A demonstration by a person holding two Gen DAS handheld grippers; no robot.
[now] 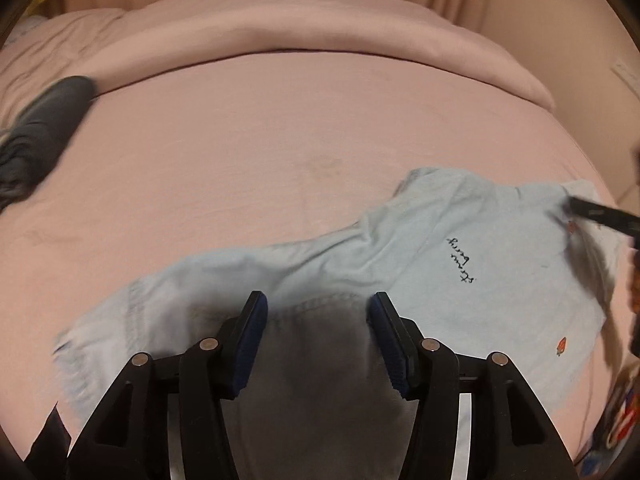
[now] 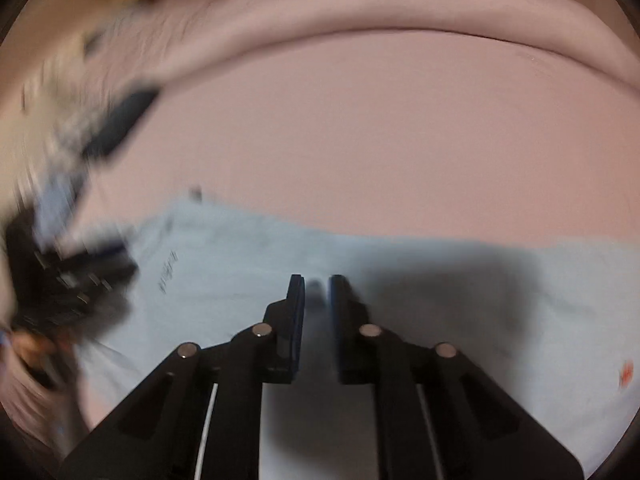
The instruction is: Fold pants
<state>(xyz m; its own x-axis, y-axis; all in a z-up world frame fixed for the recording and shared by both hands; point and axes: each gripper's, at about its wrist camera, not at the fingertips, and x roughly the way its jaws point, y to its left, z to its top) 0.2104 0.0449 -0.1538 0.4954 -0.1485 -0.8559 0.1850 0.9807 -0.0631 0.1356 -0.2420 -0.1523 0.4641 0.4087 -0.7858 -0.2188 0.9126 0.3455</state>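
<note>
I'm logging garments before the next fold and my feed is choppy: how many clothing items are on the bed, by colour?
Light blue: 1, the pants with black script and small red motifs, spread across the pink bed.
Dark grey: 1, a bunched dark garment at the bed's left edge; its type can't be told.
Total: 2

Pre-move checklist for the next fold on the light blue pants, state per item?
1. Pants lying on the pink bed: ok.
2. Pants smooth: not ok, creases mid-fabric.
3. Left gripper jaws apart, no cloth between: ok.
4. Right gripper jaws slightly apart, nothing visibly pinched: ok.
5. Right wrist view sharp: not ok, motion blur.
6. Dark garment apart from the pants: ok.
</note>
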